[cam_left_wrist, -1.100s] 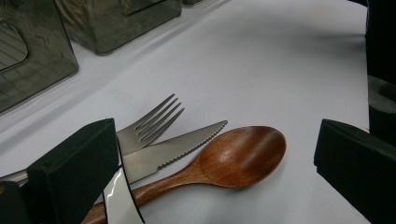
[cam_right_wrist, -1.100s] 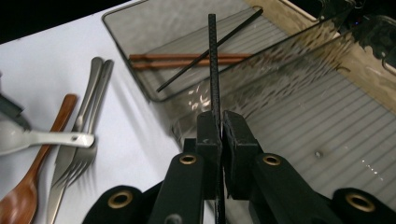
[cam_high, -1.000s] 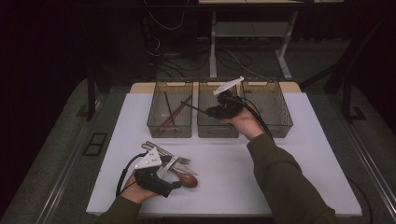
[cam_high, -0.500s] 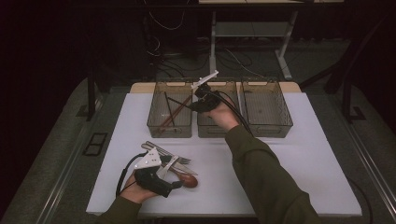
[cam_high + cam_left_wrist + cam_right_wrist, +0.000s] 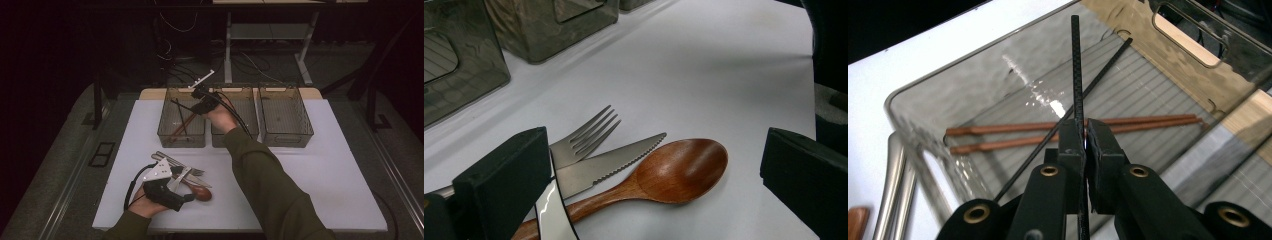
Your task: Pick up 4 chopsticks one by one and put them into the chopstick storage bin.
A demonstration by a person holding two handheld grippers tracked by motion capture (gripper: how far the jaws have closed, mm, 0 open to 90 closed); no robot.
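My right gripper (image 5: 199, 101) (image 5: 1084, 131) is shut on a thin black chopstick (image 5: 1076, 75) and hovers over the left smoky plastic bin (image 5: 165, 134). Inside that bin lie two brown wooden chopsticks (image 5: 1048, 136) (image 5: 181, 127) and another black chopstick (image 5: 1103, 70). Near the table's front left, my left gripper (image 5: 185, 186) (image 5: 654, 175) is open, its jaws standing either side of a wooden spoon (image 5: 674, 170) (image 5: 200, 192). A steel fork (image 5: 584, 137) and a serrated knife (image 5: 609, 162) lie beside the spoon, partly under the left jaw.
A middle bin (image 5: 235, 137) and a right bin (image 5: 287, 140) stand in a row with the left one at the back of the white table (image 5: 320, 170). More metal cutlery (image 5: 172, 161) lies behind my left gripper. Dark floor and table legs surround the table.
My right gripper has carried the black chopstick leftward, from above the middle and right bins to above the left bin. The left gripper has stayed put by the cutlery.
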